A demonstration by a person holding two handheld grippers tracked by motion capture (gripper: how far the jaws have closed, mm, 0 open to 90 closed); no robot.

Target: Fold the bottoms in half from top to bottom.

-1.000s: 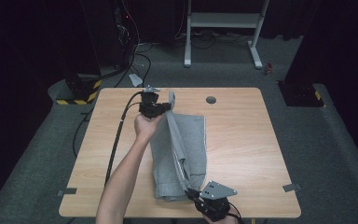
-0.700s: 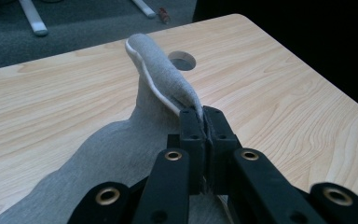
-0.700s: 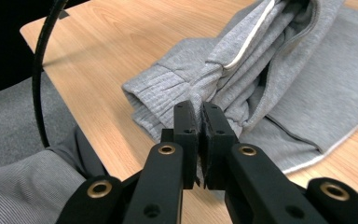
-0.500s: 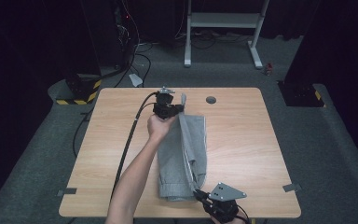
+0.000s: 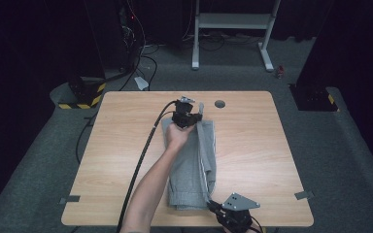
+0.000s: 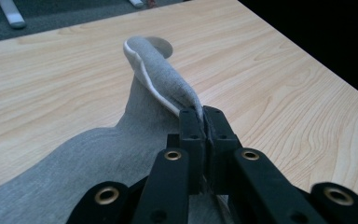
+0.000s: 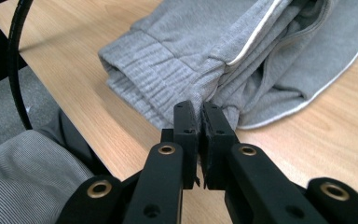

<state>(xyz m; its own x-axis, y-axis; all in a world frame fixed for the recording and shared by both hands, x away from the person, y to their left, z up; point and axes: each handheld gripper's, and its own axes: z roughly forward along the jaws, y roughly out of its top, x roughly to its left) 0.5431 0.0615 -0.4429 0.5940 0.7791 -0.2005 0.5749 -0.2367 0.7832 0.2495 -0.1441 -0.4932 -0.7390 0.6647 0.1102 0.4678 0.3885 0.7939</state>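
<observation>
From above, the grey trousers (image 5: 194, 162) lie folded lengthwise mid-table (image 5: 272, 145), your left gripper (image 5: 194, 118) at their far end and your right gripper (image 5: 212, 206) at the near end, so one layer can be carried across. In the left gripper view your jaws pinch a piped edge of the trousers (image 6: 163, 84), lifting it clear. In the right gripper view your jaws are pressed onto the trousers (image 7: 186, 51) at the near edge beside the ribbed band, keeping that end taut.

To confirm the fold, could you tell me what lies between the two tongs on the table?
In the high view, the grey trousers span from the left tongs to the right tongs.

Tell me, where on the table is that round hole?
In the high view, the round hole sits near the wooden table's far edge, just right of the left gripper pinching the grey sweatpants.
</observation>
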